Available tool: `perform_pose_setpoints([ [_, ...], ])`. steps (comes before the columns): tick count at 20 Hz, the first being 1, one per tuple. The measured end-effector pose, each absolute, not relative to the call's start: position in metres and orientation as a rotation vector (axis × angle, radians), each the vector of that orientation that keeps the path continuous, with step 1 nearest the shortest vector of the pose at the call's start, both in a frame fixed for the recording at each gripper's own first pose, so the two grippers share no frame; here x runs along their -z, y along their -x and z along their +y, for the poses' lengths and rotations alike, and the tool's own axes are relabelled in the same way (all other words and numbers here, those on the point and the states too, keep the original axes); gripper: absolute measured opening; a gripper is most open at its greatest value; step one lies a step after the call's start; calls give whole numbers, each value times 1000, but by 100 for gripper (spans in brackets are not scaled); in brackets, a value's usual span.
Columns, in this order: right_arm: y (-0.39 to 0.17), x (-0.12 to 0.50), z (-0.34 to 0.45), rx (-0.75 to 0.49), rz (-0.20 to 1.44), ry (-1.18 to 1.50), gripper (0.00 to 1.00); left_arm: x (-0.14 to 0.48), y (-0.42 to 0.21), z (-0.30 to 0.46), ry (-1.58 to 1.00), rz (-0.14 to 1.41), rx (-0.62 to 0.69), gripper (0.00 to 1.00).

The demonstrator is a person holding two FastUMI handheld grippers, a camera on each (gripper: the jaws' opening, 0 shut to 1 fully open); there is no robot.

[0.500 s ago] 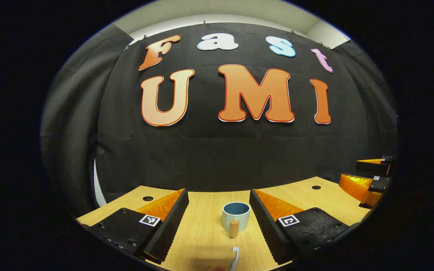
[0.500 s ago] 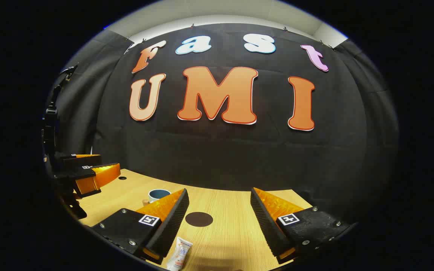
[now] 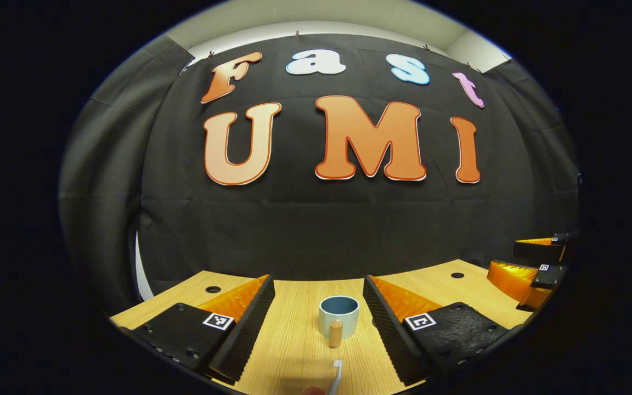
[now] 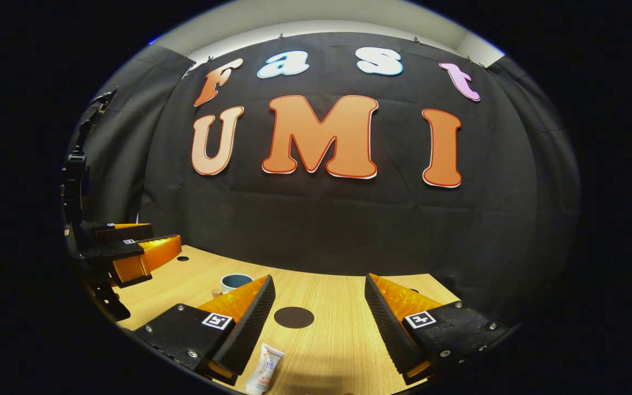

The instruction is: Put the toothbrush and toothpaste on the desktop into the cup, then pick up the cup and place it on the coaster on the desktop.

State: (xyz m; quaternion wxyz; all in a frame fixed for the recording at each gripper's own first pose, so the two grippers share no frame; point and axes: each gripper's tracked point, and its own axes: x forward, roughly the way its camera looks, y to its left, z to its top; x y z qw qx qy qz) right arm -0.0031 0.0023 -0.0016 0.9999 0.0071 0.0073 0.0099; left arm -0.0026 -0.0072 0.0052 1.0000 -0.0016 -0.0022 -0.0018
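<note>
Both tongs, left (image 3: 319, 312) and right (image 4: 319, 312), hang spread above the surface (image 4: 343, 334), cup (image 3: 339, 316) beyond toothbrush (image 3: 337, 374), toothpaste (image 4: 264, 376) near the dark coaster (image 4: 293, 317).

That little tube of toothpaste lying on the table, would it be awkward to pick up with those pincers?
Probably a little. The toothpaste is a flat, soft-looking tube, so it would likely dent or squash when squeezed. Its glossy skin may be slippery. Lying flat on the desktop, it seems unlikely to roll.
</note>
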Motion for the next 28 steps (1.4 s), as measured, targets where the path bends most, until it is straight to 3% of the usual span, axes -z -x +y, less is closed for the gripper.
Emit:
perform_pose_setpoints([
  [11,1,20,1,-49,97,-49,98,1,1,-13,-25,45,14,100],
  [12,0,26,5,-64,117,-51,98,5,1,-11,-28,64,11,97],
  [26,13,144,77,-235,533,-126,98,137,26,-8,23,528,97,98],
  [27,15,150,84,-245,561,-123,98,145,29,-7,28,559,100,94],
  [28,14,153,89,-247,585,-119,98,153,32,-7,31,587,99,98],
])
